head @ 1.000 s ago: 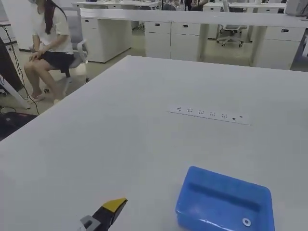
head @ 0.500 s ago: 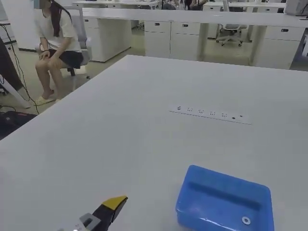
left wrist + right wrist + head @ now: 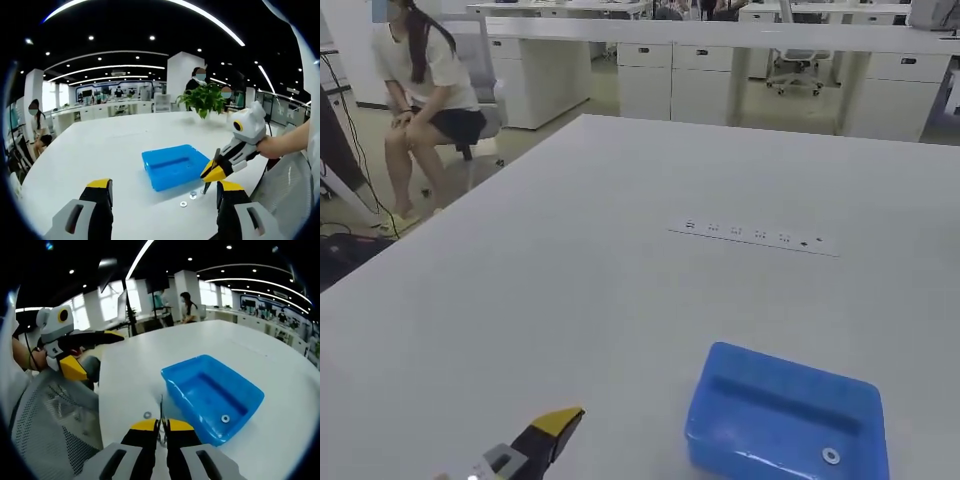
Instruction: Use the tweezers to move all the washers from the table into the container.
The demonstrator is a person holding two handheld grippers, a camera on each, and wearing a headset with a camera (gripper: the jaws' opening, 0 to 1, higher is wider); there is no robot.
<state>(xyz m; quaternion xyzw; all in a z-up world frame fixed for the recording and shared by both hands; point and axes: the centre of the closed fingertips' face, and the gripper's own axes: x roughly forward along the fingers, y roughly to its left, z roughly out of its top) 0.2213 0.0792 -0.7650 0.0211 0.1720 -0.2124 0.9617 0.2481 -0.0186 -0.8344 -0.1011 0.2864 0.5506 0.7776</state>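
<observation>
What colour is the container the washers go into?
The container is blue, best seen in the right gripper view.

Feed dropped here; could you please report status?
Left gripper open. Right gripper shut on tweezers. One washer in blue container, loose washers on table. Nothing blocking.

This is an open-plan office. In the head view, a broad white worktable (image 3: 570, 300) has a flush white socket strip (image 3: 753, 238) set into its top towards three o'clock. At twelve o'clock run long white desks (image 3: 740, 35) with white drawer cabinets (image 3: 645, 80) beneath and a grey swivel chair (image 3: 798, 62) beside them. At ten o'clock a person (image 3: 420, 80) sits on a chair. The left gripper view shows curved ceiling light strips (image 3: 120, 67), small recessed spotlights (image 3: 90, 37) and a leafy green potted plant (image 3: 204, 100).
</observation>
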